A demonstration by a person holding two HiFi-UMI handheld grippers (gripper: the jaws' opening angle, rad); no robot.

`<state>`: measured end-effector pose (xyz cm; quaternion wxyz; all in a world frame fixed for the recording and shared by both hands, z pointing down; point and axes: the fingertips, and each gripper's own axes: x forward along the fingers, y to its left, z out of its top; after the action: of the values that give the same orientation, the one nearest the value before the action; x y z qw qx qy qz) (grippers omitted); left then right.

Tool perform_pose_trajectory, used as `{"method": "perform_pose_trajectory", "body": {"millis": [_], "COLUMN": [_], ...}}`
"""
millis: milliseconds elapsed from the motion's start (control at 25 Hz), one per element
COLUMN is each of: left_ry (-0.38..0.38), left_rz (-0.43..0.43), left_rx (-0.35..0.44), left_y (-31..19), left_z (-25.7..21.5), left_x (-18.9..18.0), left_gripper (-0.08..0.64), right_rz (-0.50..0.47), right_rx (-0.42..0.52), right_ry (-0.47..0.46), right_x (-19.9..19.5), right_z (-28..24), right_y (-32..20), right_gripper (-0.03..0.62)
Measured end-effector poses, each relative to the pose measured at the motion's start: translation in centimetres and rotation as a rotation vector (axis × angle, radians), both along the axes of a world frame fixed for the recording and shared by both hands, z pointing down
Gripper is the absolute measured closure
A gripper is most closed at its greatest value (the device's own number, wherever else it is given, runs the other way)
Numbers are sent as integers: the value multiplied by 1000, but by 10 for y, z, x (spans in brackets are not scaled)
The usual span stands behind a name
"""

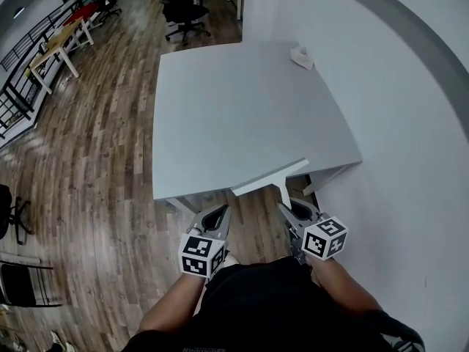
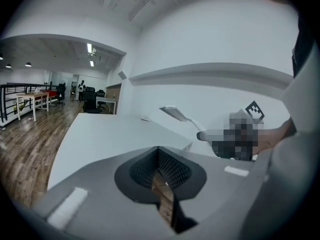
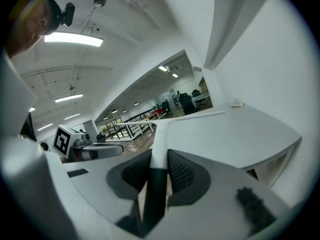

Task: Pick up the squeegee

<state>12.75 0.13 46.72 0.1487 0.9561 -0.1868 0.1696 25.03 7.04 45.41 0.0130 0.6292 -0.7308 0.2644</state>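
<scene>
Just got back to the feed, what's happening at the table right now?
A person holds a gripper in each hand at the near edge of the white table. The right gripper is shut on the handle of the squeegee, which looks held up off the table, its blade across the near edge. The left gripper is beside it, jaws together with nothing between them. The squeegee is in hand.

I could not identify the small white object [image 1: 301, 57] at the far corner of the table [image 1: 220, 123]; it was too small. The squeegee [image 3: 160, 131] handle's dark lower end passed out of sight between the jaws of the right gripper [image 3: 159, 159]. The head view's bottom edge cut off the person's torso [image 1: 256, 306].
</scene>
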Motion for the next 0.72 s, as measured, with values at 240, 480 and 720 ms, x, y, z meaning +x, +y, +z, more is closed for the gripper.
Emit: {"method": "perform_pose_trajectory", "body": {"millis": [240, 480, 720], "left_ry": [4, 6, -30], "left_rz": [61, 91, 103], "left_rx": [-63, -62, -70], "left_y": [35, 92, 122], "left_z": [16, 0, -1], "left_x": [41, 85, 90], "left_gripper": [552, 552, 552], "right_rz": [46, 77, 68], "right_rx": [12, 5, -4], "right_ry": [10, 8, -7], "right_x": [23, 65, 68], "right_z": [0, -13, -9], "right_y": [40, 96, 120], "right_gripper": [497, 497, 497]}}
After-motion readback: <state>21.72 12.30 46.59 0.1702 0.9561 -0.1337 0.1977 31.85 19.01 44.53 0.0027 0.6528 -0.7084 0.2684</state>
